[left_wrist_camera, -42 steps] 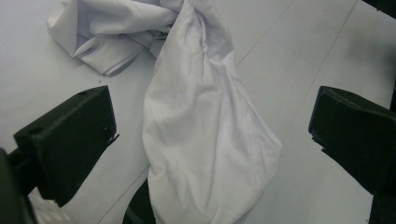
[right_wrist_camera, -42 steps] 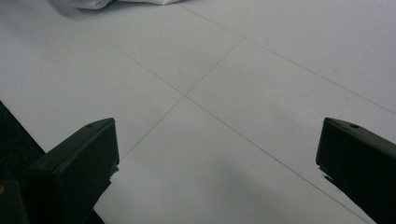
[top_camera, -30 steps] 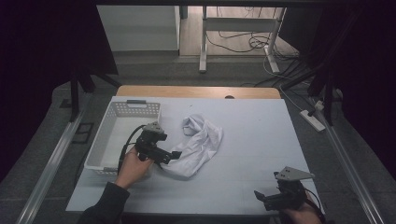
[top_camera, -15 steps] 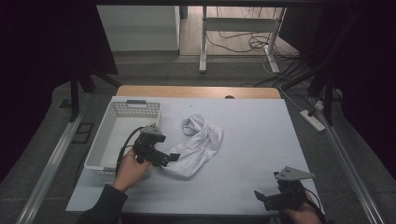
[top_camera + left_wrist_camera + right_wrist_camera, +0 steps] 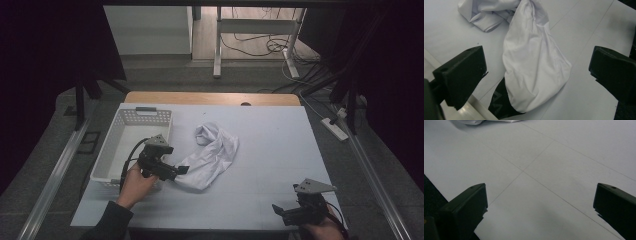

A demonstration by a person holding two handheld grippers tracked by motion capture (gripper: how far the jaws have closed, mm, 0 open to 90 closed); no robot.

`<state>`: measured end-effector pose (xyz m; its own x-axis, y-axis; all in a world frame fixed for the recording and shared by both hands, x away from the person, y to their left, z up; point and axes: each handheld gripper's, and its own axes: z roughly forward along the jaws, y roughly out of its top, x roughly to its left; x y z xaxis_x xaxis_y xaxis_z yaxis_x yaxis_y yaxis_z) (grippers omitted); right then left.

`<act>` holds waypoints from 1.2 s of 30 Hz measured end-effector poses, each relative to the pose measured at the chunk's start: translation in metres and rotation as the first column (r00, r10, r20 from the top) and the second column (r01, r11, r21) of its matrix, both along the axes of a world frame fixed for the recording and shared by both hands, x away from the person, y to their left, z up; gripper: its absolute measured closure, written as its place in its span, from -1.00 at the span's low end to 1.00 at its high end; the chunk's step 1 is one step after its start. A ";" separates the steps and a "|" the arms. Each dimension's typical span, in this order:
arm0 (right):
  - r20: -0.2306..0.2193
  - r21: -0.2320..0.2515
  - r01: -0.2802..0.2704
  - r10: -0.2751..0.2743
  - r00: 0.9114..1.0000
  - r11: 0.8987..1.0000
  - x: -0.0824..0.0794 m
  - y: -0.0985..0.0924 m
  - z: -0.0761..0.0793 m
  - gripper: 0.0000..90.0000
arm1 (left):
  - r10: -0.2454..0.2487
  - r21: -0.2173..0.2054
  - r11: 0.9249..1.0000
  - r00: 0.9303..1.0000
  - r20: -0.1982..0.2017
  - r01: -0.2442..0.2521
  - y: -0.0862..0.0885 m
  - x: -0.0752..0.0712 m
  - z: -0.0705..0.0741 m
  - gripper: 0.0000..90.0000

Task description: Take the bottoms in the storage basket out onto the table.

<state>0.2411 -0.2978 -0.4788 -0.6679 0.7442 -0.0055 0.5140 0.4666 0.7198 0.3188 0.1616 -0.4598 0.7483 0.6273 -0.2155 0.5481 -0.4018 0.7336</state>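
A crumpled white cloth [image 5: 212, 155] [image 5: 534, 62] lies on the pale table [image 5: 270, 165], with a black band showing under its near end [image 5: 500, 102]. My left gripper [image 5: 181, 171] [image 5: 536, 72] is open at the cloth's near-left end, its jaws wide apart with the cloth lying between and below them. At the table's front right corner my right gripper [image 5: 276, 209] [image 5: 539, 202] is open, nothing between its jaws, bare table under it. The cloth's far edge [image 5: 484, 121] shows at the top of the right gripper view.
A white plastic basket [image 5: 116, 150] stands at the table's left edge, right beside my left hand. Its rim [image 5: 471, 107] shows at the bottom left of the left gripper view. A cable trails from the left gripper over the basket. Dark floor and rails flank the table.
The left gripper has barely shifted at the cloth's near end. The cloth and the right gripper have not moved.
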 end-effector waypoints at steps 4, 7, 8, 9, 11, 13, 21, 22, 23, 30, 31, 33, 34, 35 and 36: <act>0.000 0.000 0.000 0.000 1.000 1.000 0.000 0.000 0.000 -1.00 | 0.006 -0.002 1.000 1.000 0.002 -0.006 0.002 -0.002 0.000 -0.96; 0.000 0.001 -0.001 0.001 1.000 1.000 0.000 0.000 0.000 -1.00 | 0.011 -0.004 1.000 1.000 0.004 -0.011 0.004 -0.004 0.000 -0.96; 0.000 0.002 -0.001 0.001 1.000 1.000 0.000 0.000 0.000 -1.00 | 0.012 -0.007 1.000 1.000 0.005 -0.012 0.005 -0.005 0.000 -0.96; 0.000 0.002 -0.001 0.001 1.000 1.000 0.000 0.000 0.000 -1.00 | 0.013 -0.007 1.000 1.000 0.005 -0.013 0.005 -0.006 0.000 -0.96; 0.000 0.002 -0.001 0.001 1.000 1.000 0.000 0.000 0.000 -1.00 | 0.017 -0.009 1.000 1.000 0.005 -0.017 0.006 -0.007 0.000 -0.96; 0.000 0.002 -0.002 0.002 1.000 1.000 0.000 0.000 0.000 -1.00 | 0.017 -0.008 1.000 1.000 0.004 -0.017 0.007 -0.008 0.000 -0.96; 0.001 0.002 -0.002 0.002 1.000 1.000 0.000 -0.001 0.000 -1.00 | 0.027 -0.020 0.999 1.000 0.007 -0.027 0.011 -0.015 0.000 -0.96; 0.001 0.003 -0.002 0.002 1.000 1.000 0.000 -0.001 0.000 -1.00 | 0.028 -0.022 0.999 1.000 0.007 -0.027 0.011 -0.016 0.000 -0.96; 0.001 0.002 -0.002 0.002 1.000 1.000 0.000 -0.001 0.000 -1.00 | 0.028 -0.024 0.999 1.000 0.007 -0.028 0.012 -0.017 0.000 -0.96; 0.001 0.003 -0.002 0.002 1.000 1.000 0.000 -0.001 0.000 -1.00 | 0.033 -0.031 0.999 0.999 0.000 -0.033 0.015 -0.023 -0.003 -0.96; 0.001 0.002 -0.002 0.002 1.000 1.000 0.000 -0.001 0.000 -1.00 | 0.034 -0.032 0.999 0.999 0.000 -0.034 0.015 -0.024 -0.003 -0.96; 0.001 0.002 -0.002 0.002 1.000 1.000 0.000 -0.001 0.000 -1.00 | 0.035 -0.035 0.999 0.999 0.001 -0.035 0.016 -0.026 -0.003 -0.96; 0.001 0.002 -0.002 0.002 1.000 1.000 0.000 -0.001 0.000 -1.00 | 0.037 -0.038 0.999 0.999 0.000 -0.037 0.017 -0.027 -0.003 -0.96; 0.001 0.003 -0.002 0.002 1.000 1.000 0.000 -0.001 0.000 -1.00 | 0.039 -0.040 0.998 0.999 0.001 -0.038 0.017 -0.028 -0.003 -0.96; 0.001 0.003 -0.002 0.002 1.000 1.000 0.000 -0.001 0.000 -1.00 | 0.038 -0.040 0.998 0.999 0.002 -0.038 0.018 -0.029 -0.003 -0.96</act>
<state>0.2409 -0.2985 -0.4785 -0.6693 0.7430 -0.0035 0.5125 0.4651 0.7218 0.2897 0.1794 -0.4628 0.7246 0.6464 -0.2392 0.5608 -0.3512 0.7498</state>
